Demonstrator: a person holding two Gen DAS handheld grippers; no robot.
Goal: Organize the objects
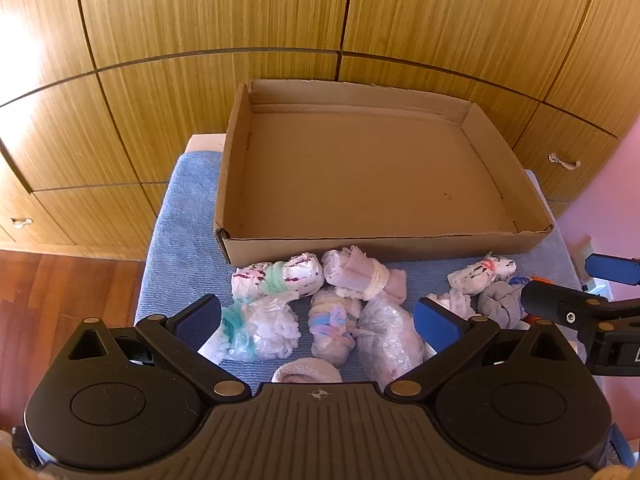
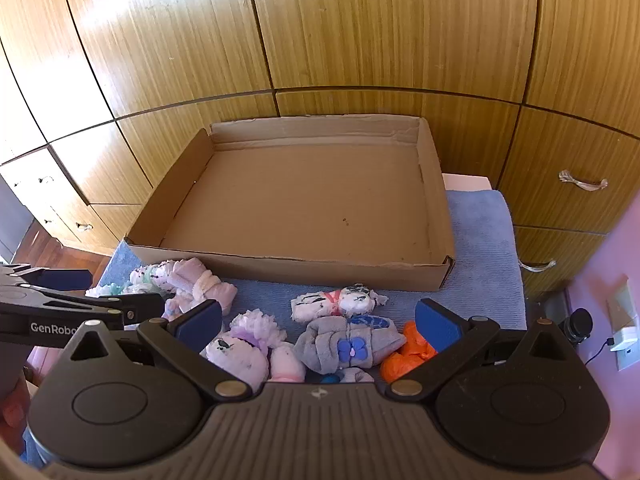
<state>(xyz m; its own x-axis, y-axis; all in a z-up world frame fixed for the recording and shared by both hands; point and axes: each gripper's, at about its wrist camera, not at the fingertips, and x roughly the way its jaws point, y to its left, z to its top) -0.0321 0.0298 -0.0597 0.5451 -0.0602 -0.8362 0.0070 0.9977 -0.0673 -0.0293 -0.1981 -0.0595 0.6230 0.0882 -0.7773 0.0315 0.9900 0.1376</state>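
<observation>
The rolled sock bundles, among them a grey roll with a blue flower (image 2: 348, 346) and a white roll banded in mint green (image 1: 276, 282), lay on the blue towel (image 1: 180, 240) just before the empty shallow cardboard box (image 1: 240, 152). Left gripper (image 1: 318, 320) and right gripper (image 2: 318, 326) hung above them, spread wide, holding nothing. A sound pick would likely straddle one roll across its middle, then lift it clear of the box wall.

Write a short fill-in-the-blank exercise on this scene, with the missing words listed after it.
1. The cardboard box holds ____ sock bundles.
2. The box and the sock bundles rest on a ____ towel.
3. The jaws of both the left gripper and the right gripper stand ____.
4. The bundle nearest the right gripper's right-hand jaw is ____ in colour.

Missing words: no; blue; open; orange
</observation>
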